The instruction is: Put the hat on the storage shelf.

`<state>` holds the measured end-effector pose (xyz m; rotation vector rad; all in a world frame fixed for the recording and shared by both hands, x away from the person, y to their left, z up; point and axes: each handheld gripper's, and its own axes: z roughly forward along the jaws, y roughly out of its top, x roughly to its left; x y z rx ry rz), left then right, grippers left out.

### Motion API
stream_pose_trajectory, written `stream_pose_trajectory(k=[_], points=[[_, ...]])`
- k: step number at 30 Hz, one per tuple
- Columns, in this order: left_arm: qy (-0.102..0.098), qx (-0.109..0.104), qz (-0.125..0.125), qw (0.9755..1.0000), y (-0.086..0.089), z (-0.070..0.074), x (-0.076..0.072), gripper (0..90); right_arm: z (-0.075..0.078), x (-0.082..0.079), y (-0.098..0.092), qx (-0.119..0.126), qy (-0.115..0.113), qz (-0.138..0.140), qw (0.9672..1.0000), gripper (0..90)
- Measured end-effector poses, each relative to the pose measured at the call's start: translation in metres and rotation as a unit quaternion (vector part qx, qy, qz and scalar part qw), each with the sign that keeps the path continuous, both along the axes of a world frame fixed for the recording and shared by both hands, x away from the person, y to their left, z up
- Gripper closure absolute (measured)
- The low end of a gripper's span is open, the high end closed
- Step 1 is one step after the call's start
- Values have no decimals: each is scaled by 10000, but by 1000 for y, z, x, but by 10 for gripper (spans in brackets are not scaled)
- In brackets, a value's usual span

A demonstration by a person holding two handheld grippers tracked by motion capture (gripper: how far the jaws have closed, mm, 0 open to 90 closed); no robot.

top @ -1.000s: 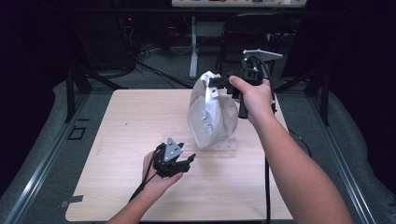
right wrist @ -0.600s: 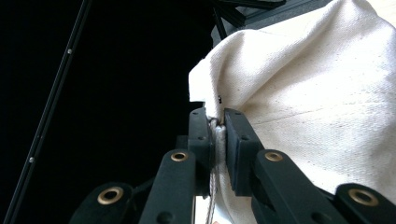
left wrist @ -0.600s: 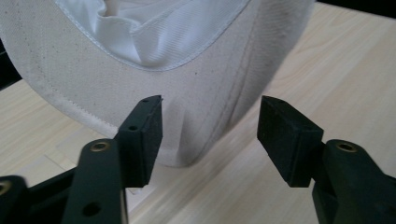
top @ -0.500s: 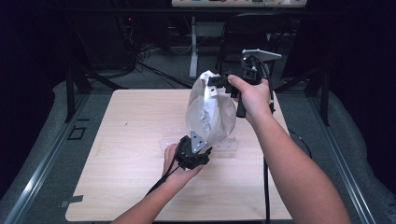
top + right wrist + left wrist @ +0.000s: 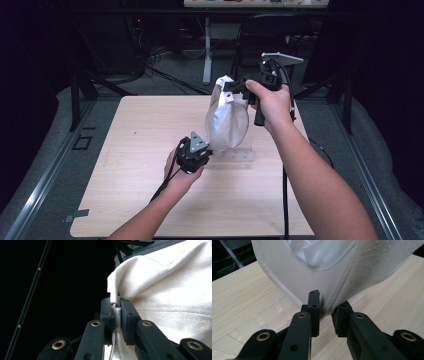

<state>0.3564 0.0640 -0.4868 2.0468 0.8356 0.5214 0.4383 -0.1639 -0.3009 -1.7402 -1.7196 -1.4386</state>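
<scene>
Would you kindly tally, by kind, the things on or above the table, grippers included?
Cream fabric bag: 1
Clear plastic sheet: 1
Grippers: 2, left gripper and right gripper, both clamped on the bag
Total: 4

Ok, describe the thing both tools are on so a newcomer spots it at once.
On the light wooden table, look right of centre: a cream canvas bag hangs upright above the boards. The right tool pinches its top edge and the left tool its bottom. It is the one cloth item; beside it lie flat clear plastic pieces.
</scene>
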Motion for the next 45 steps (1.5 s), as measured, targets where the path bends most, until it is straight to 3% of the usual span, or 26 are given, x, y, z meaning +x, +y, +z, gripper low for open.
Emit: stream_pose_trajectory(k=[2, 5, 10, 14, 19, 24, 31, 40, 45], points=[[91, -236, -76, 9997, 3, -2, 2, 797, -1, 0, 2, -17, 0, 23, 10000, 818], [204, -418, -199, 9987, 6, -4, 5, 802, -1, 0, 6, -61, 7, 62, 10000, 818], [259, -427, -252, 9984, 5, -7, 7, 806, -3, 1, 7, -117, 18, 79, 9999, 818], [322, -568, -310, 9974, 4, -14, 8, 809, -8, 2, 7, -128, 55, 72, 9999, 818], [286, -601, -282, 9974, 5, -20, 7, 810, -13, 3, 7, -119, 95, 83, 9998, 818], [243, -498, -72, 9984, 7, -22, 2, 827, -17, 4, 12, -103, 132, 148, 9998, 817], [298, -534, 173, 9980, 7, -25, 0, 840, -21, 2, 18, -220, 111, 225, 9994, 816], [337, -481, 173, 9981, 5, -26, 0, 843, -27, 2, 15, -249, 115, 214, 9994, 812], [395, -498, 174, 9978, 5, -26, 3, 847, -26, 0, 11, -293, 31, 183, 9994, 764]])
